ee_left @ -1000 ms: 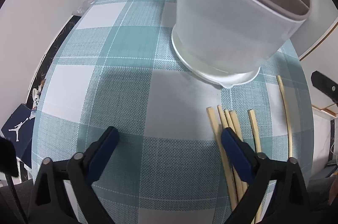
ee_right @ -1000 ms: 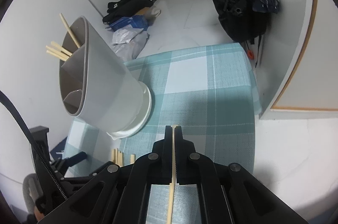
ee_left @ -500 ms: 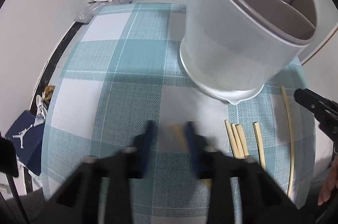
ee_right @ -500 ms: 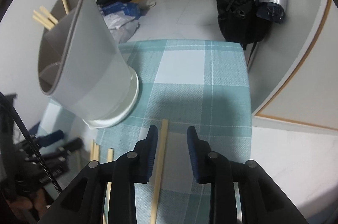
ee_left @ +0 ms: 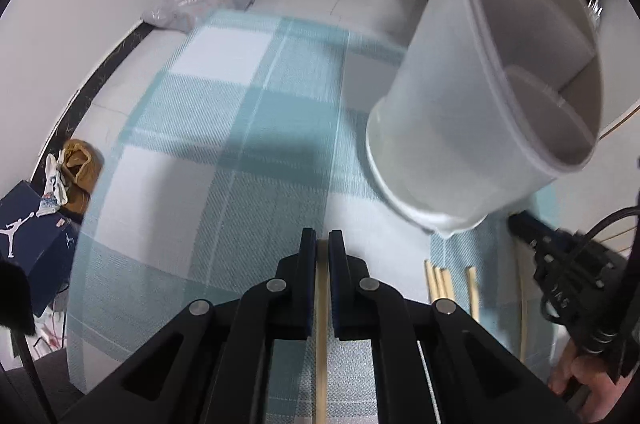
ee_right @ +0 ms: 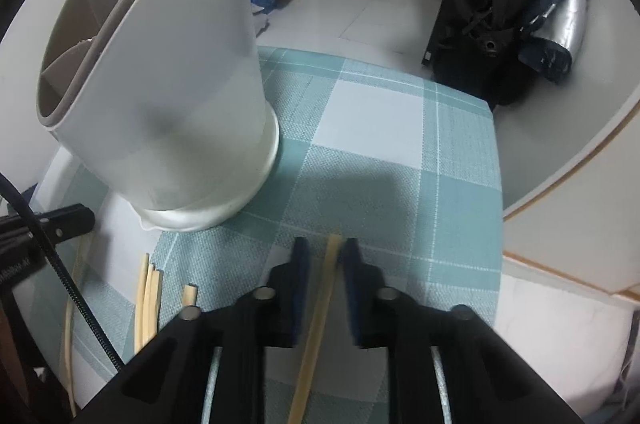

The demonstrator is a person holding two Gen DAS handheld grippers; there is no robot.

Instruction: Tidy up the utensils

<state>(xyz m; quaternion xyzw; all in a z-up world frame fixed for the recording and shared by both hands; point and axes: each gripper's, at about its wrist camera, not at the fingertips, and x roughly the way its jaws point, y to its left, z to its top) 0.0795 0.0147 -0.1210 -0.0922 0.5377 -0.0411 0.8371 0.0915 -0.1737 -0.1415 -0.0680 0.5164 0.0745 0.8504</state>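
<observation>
Having been spread wide a second ago, the left gripper (ee_left: 322,244) is now clamping one pale wooden chopstick (ee_left: 321,324), while the right gripper (ee_right: 323,250) is closing again around another bamboo-coloured chopstick (ee_right: 320,304), not yet pinching it.

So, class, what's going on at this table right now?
A person is sorting chopsticks into a divided grey holder. The left hand-held gripper is shut on one chopstick. The right hand-held gripper has its jaws closing around another chopstick on the checked cloth. Loose chopsticks lie beside the holder.
</observation>
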